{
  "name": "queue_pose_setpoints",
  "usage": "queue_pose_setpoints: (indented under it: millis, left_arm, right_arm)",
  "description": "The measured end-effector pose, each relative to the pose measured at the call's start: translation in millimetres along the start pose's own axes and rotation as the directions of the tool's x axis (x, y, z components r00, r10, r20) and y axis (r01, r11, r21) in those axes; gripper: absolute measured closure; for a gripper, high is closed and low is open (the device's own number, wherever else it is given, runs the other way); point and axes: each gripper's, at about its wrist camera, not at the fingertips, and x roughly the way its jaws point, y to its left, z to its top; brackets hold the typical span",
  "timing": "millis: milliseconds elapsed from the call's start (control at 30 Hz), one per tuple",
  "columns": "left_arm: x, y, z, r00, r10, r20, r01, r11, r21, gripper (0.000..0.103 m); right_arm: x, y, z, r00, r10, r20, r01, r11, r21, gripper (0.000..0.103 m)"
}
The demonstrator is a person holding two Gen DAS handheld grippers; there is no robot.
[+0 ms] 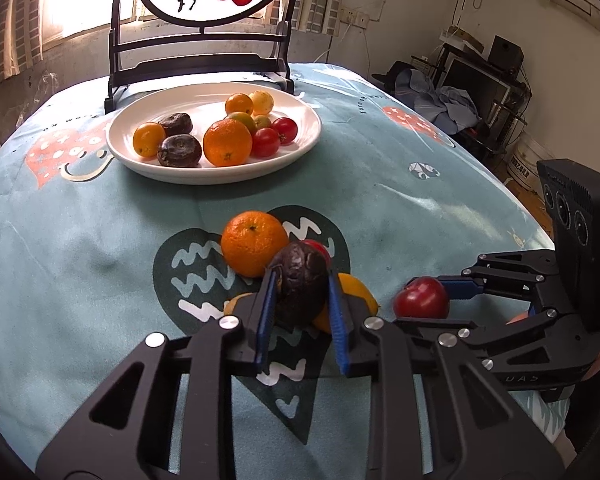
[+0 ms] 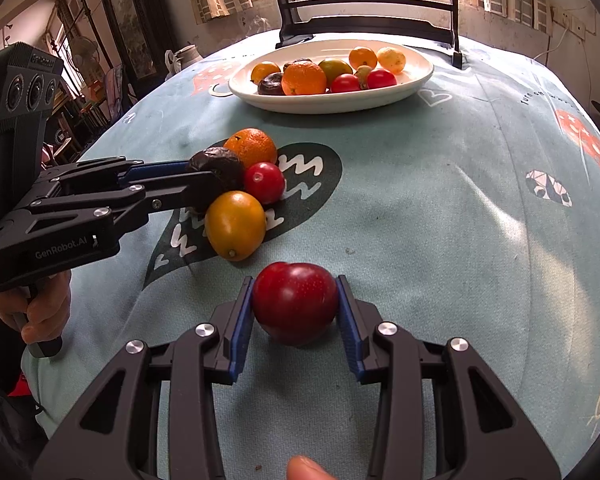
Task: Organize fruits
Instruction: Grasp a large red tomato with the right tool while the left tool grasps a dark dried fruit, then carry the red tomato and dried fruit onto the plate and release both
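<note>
My left gripper is shut on a dark wrinkled passion fruit, just above the cloth; it also shows in the right wrist view. Around it lie an orange, a small red tomato and a yellow-orange fruit. My right gripper is shut on a red plum, which also shows in the left wrist view, low over the cloth. A white plate at the back holds several fruits.
A blue patterned cloth covers the table. A dark wooden stand with a round painted screen rises right behind the plate. The table edge falls away at the right, with cluttered furniture beyond.
</note>
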Motion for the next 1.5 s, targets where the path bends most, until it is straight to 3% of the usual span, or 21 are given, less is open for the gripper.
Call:
queue_pose_setpoints:
  millis: [300, 567, 700, 767, 967, 1133, 1433, 1467, 1500]
  left_arm:
    - [-12, 5, -1, 1.000, -0.021, 0.021, 0.022, 0.999, -0.032, 0.080]
    - [-37, 11, 0, 0.995, -0.047, 0.083, 0.053, 0.996, -0.066, 0.080]
    - [-50, 29, 18, 0.993, -0.067, 0.098, 0.076, 0.993, -0.091, 0.080]
    - [-50, 40, 35, 0.993, -0.040, 0.110, 0.051, 0.994, -0.095, 0.080]
    - [-23, 76, 102, 0.990, 0.046, 0.137, -0.031, 0.994, -0.108, 0.080]
    - [23, 99, 139, 0.989, 0.103, 0.109, -0.088, 0.988, -0.130, 0.080]
    - [78, 120, 148, 0.987, 0.155, 0.046, -0.147, 0.978, -0.146, 0.080]
    - [79, 121, 148, 0.987, 0.153, 0.048, -0.145, 0.978, -0.153, 0.080]
    - [78, 120, 147, 0.985, 0.163, 0.051, -0.153, 0.976, -0.155, 0.072]
  right_arm:
    - [-4, 0, -1, 1.000, 0.003, 0.003, -0.003, 1.000, -0.001, 0.063]
    - [-21, 3, 4, 0.994, 0.059, 0.094, -0.059, 0.998, -0.009, 0.063]
    - [-28, 1, 25, 0.984, 0.118, 0.131, -0.121, 0.993, 0.013, 0.063]
    - [-28, 0, 44, 0.981, 0.094, 0.170, -0.097, 0.995, 0.011, 0.063]
    - [-9, -19, 112, 0.960, 0.018, 0.281, -0.035, 0.998, 0.055, 0.063]
    - [26, -45, 159, 0.956, -0.015, 0.292, -0.016, 0.994, 0.106, 0.063]
    - [70, -52, 183, 0.972, -0.004, 0.233, -0.021, 0.995, 0.101, 0.063]
    - [71, -52, 183, 0.974, -0.002, 0.227, -0.023, 0.994, 0.105, 0.058]
    - [69, -51, 182, 0.974, 0.001, 0.228, -0.026, 0.994, 0.107, 0.050]
